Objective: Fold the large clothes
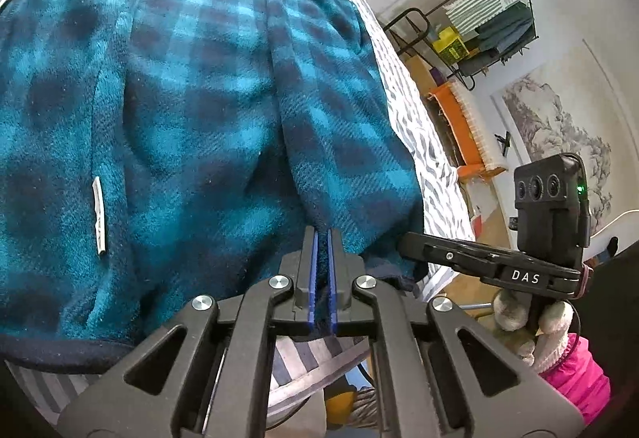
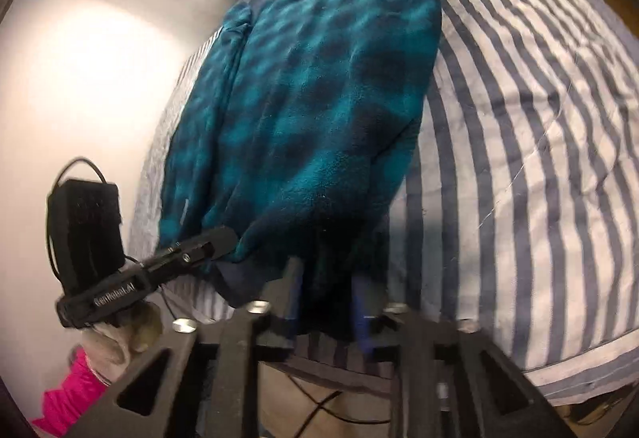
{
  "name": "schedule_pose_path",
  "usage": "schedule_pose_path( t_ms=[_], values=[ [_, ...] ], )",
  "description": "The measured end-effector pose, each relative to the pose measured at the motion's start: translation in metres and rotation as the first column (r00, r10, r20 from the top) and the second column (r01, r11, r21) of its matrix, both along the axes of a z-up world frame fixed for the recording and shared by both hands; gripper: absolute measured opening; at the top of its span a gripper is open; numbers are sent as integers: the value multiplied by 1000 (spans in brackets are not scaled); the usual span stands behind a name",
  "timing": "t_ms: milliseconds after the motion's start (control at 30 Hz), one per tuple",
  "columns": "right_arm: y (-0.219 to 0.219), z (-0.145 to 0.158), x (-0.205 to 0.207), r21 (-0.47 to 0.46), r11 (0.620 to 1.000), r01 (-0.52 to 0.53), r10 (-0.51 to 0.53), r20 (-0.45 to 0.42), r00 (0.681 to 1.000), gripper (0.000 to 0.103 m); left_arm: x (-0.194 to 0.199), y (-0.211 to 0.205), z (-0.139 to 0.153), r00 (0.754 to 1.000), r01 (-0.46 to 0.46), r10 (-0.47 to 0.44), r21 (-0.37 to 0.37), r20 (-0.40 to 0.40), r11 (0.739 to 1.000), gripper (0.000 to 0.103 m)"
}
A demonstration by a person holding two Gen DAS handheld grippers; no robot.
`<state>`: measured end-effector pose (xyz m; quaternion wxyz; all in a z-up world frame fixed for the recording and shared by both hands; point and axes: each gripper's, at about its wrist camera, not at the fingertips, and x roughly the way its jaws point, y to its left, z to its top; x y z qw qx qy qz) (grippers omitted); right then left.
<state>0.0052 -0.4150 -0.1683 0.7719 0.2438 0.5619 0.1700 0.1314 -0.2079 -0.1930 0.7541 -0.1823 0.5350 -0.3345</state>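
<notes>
Both wrist views close, low at bed point(image 2: 519, 98) edge, facing along shared fleece point(image 1: 199, 98).

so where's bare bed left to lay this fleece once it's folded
The widest free patch is the striped bedding right of the teal plaid fleece. Only a thin strip shows between the fleece and the wall. The near edge is crowded: left gripper and right gripper both grip the hem.

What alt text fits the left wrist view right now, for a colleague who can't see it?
The left gripper is shut on the near edge of a teal checked fleece garment spread over a striped bed cover. To the right, the right gripper reaches the same edge, with a laundry rack behind.
</notes>
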Motion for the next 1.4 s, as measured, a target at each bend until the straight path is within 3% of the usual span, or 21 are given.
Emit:
schedule_pose_path(
  t_ms=[100, 133, 200, 333, 467, 567, 667, 800, 867, 900, 1033, 1100, 1133, 1200, 1267, 1300, 1400],
  values=[
    [-6, 14, -5, 21, 1000, 12, -13, 34, 999, 4, -1, 8, 5, 1000, -27, 25, -94, -13, 995, 1],
    [-9, 23, -8, 3, 1000, 10, -11, 56, 998, 4, -1, 7, 5, 1000, -25, 25, -82, 4, 996, 1],
    [-12, 26, -12, -43, 999, 5, -3, 56, 998, 3, -2, -2, -4, 999, 5, -6, 20, 35, 1000, 1],
    [0, 1, -13, -158, 987, -30, 27, -20, 999, 4, -6, -4, -17, 999, 12, -15, 82, 34, 997, 1],
    [-7, 13, -20, -109, 994, -26, 30, 29, 999, 38, -14, 3, 8, 993, -21, 8, 107, 117, 994, 1],
    [-18, 19, -25, -51, 999, 14, -12, 54, 998, 38, -26, 0, 30, 976, -32, 10, 99, 215, 995, 1],
    [-20, 5, -25, -20, 999, 33, -33, 6, 999, 38, -39, -23, 37, 959, 62, -93, 123, 267, 990, 1],
    [-10, -17, -23, -18, 1000, 23, -25, -75, 997, 33, -50, -65, 6, 950, 182, -223, 194, 219, 964, 1],
    [-10, -14, -26, -25, 1000, 15, -17, -66, 998, 33, -56, -72, -17, 949, 199, -248, 239, 196, 950, 1],
    [-11, -10, -27, -33, 999, 13, -15, -57, 998, 33, -58, -70, -20, 946, 179, -230, 226, 229, 958, 1],
    [-31, 17, -37, -58, 997, 47, -45, 31, 999, 36, -57, -65, -11, 957, 165, -207, 207, 204, 964, 1],
    [-43, 31, -39, -104, 991, 88, -78, 93, 993, 38, -61, -66, 2, 950, 139, -191, 213, 247, 967, 1],
    [-50, 40, -42, -150, 980, 131, -110, 144, 984, 38, -67, -69, 12, 940, 128, -187, 212, 284, 969, 5],
    [-59, 49, -44, -180, 965, 192, -152, 217, 964, 42, -73, -76, 21, 930, 130, -191, 207, 313, 970, 21],
    [-73, 55, -45, -152, 959, 240, -198, 250, 948, 42, -80, -93, 27, 923, 152, -211, 199, 323, 968, 57],
    [-79, 56, -44, -141, 954, 263, -221, 259, 940, 42, -81, -100, 26, 921, 158, -219, 205, 322, 966, 62],
    [-93, 61, -42, -134, 949, 286, -244, 265, 933, 44, -77, -128, 18, 926, 152, -231, 263, 300, 953, 63]
  ],
)
